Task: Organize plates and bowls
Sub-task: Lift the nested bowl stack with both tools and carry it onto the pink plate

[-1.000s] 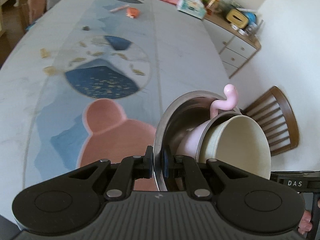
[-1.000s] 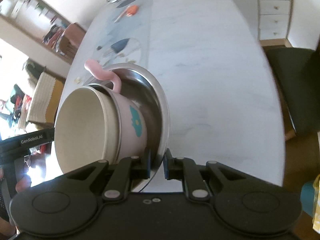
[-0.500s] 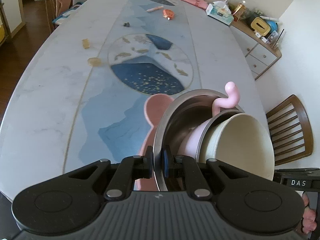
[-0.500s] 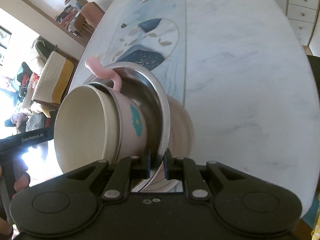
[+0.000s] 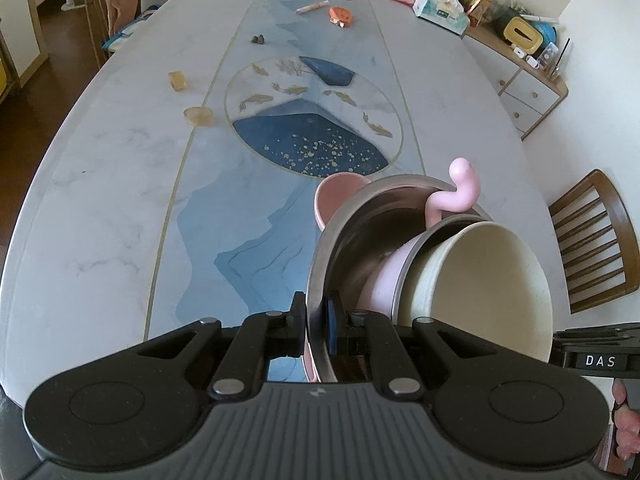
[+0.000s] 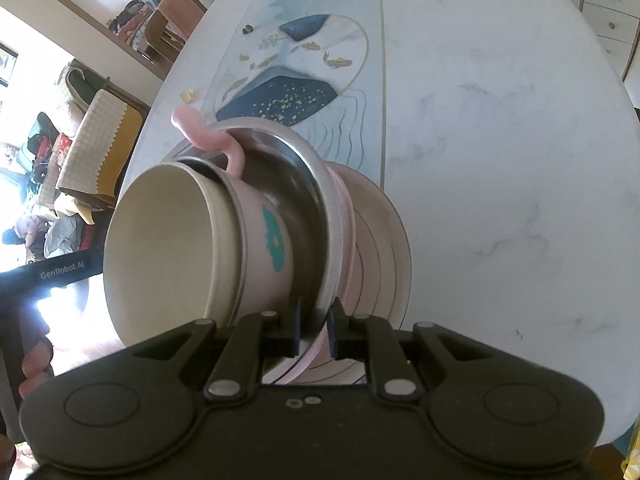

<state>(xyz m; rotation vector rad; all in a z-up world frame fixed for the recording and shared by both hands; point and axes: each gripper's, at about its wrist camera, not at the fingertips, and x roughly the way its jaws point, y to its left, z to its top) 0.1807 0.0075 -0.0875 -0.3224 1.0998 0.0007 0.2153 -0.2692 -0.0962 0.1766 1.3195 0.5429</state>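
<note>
Together clamped on opposite sides of the steel bowl's rim: left gripper (image 5: 316, 326) and right gripper (image 6: 316, 330), each with jaws pinched tight on the steel bowl (image 5: 340, 240), carrying it tilted with a pink mug (image 6: 260, 240) and a cream bowl (image 6: 160, 248) nested inside. Held just over a pink plate (image 6: 376, 240) lying near the table's (image 5: 100, 200) near edge, so probably mid-step of stacking bowls onto plate. Next, judged: level the stack, centre over the plate, lower gently, release only once seated.

One steel bowl (image 5: 352, 240), cream bowl (image 5: 484, 292), pink cup (image 6: 268, 240), pink plate (image 6: 380, 248).
</note>
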